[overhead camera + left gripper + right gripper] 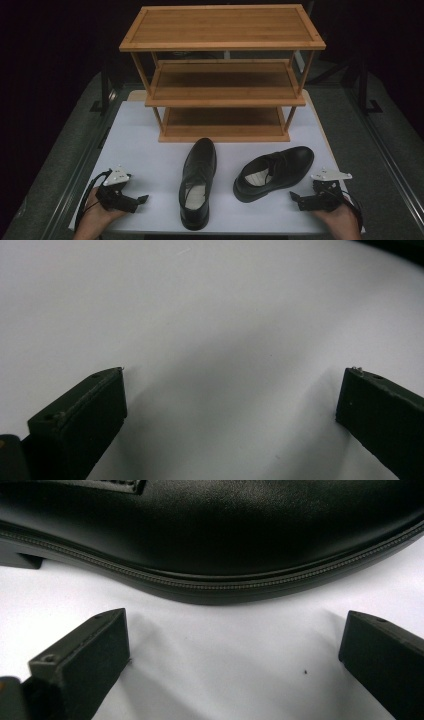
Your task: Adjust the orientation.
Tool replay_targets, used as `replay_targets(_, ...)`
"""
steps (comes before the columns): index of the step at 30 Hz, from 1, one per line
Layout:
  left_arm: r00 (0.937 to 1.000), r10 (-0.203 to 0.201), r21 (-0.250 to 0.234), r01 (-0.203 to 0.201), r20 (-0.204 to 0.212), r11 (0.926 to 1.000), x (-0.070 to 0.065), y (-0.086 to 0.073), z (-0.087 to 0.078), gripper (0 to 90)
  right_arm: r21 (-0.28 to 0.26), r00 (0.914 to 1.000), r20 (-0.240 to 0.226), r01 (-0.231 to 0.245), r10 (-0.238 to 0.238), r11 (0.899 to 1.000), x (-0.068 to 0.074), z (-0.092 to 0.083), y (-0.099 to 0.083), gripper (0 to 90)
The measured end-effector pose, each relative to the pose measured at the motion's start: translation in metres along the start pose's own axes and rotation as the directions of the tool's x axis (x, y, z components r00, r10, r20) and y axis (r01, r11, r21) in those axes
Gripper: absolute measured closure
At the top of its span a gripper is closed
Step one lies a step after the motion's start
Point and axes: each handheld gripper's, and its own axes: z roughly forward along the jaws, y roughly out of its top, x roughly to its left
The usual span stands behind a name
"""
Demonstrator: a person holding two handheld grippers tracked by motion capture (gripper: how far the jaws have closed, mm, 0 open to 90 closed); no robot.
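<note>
Two black leather shoes lie on the white table (145, 145). One shoe (199, 172) points its toe at the rack. The other shoe (277, 170) lies slanted to its right, toe toward the far right. My left gripper (142, 199) rests near the front left edge, well left of the first shoe. Its jaws stand open over bare table (225, 315) with nothing between the left gripper (236, 371) fingers. My right gripper (296, 198) sits just right of the slanted shoe, open. Close ahead of the right gripper (236, 614) runs that shoe's side and sole (225, 535), untouched.
A three-tier bamboo shoe rack (222, 75) stands at the back of the table, its shelves bare. The table's front edge lies right by both hands. Dark floor and metal stands surround the table.
</note>
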Motion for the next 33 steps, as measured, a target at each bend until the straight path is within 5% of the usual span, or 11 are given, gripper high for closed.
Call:
replay_targets(12,1.0000,-0.001,0.000,0.001,0.002,1.0000,0.000,0.000,0.000,0.0,0.011,1.0000,-0.003,0.006,-0.006,1.000,0.000,-0.002,0.001,1.1)
replay_targets(22,1.0000,-0.002,0.000,0.002,0.002,1.0000,0.000,-0.001,0.000,0.0,-0.046,0.9968,0.020,-0.077,0.078,0.996,-0.019,-0.023,0.008,46.9)
replay_targets(27,1.0000,-0.002,0.001,0.002,0.002,1.0000,0.000,-0.001,0.000,0.0,-0.057,0.9936,0.064,-0.089,0.093,0.994,-0.033,-0.025,0.015,89.6)
replay_targets(33,1.0000,-0.002,0.001,0.002,0.002,1.0000,0.000,-0.001,0.000,0.0,-0.043,0.9882,0.069,-0.134,0.137,0.990,-0.052,-0.014,0.022,89.8)
